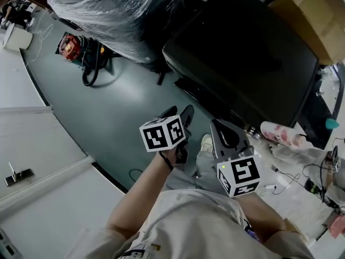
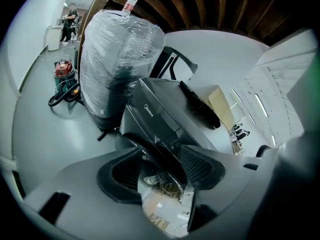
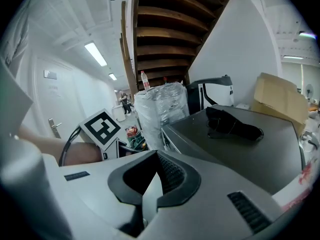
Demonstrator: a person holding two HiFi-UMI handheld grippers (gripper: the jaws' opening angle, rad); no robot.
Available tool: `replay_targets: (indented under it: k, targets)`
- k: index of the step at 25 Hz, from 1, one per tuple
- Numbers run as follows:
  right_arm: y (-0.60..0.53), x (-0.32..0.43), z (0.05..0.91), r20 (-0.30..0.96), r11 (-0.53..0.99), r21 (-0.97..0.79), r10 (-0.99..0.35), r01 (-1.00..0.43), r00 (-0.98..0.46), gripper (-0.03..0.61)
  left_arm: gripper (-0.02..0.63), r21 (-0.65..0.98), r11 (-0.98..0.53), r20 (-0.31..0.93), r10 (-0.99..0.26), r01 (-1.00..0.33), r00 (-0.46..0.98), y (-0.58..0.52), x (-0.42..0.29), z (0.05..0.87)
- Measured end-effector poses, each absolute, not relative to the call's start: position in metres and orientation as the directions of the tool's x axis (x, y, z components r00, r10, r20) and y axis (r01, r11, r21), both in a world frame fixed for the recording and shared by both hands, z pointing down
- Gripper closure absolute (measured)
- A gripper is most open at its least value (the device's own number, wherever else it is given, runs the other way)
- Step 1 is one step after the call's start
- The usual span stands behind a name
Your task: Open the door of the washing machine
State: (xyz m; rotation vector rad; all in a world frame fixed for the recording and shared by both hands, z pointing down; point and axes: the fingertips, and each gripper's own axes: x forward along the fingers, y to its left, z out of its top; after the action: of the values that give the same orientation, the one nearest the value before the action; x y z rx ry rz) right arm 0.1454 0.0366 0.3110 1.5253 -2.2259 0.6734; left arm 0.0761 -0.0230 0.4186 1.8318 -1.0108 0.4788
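- The washing machine (image 1: 242,53), a dark front loader, is seen at 1 o'clock from the two grippers in the head view, with its flat top turned to the camera.
- In the left gripper view its front face is shown, and a dark curved rim (image 2: 150,151) on that face is framed in the gap between the jaws; whether the rim is touched cannot be made out.
- The left gripper (image 2: 160,171) is held with its jaws wide apart and nothing is clasped between them.
- The right gripper (image 3: 152,176) is held with its jaws drawn together on nothing, beside the machine's top edge.
- A black cloth-like bundle (image 3: 232,124) is laid on the machine's top.
- A large plastic-wrapped load (image 1: 118,9) is stood on the floor at 11 o'clock, just beside the machine.
- A red vacuum cleaner (image 1: 70,46) with a black hose is found at 10 o'clock, near the wrapped load.
- A cardboard box (image 1: 318,15) is seen at 2 o'clock, behind the machine.
- A white and pink bottle (image 1: 280,134) is laid on its side at 3 o'clock.
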Motion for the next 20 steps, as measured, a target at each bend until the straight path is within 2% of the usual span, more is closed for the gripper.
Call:
replay_targets:
  k: [8, 20]
  targets:
    - [0.013, 0.163, 0.322, 0.527, 0.360, -0.104, -0.770, -0.927, -0.359, 0.552, 0.371, 0.534, -0.137, 0.725, -0.434, -0.834, 0.536, -0.026, 0.099, 0.457]
    - [0.004, 0.177, 0.361, 0.551, 0.368, -0.154, -0.739, -0.917, -0.389, 0.552, 0.371, 0.568, 0.045, 0.784, -0.334, -0.822, 0.524, -0.009, 0.133, 0.532]
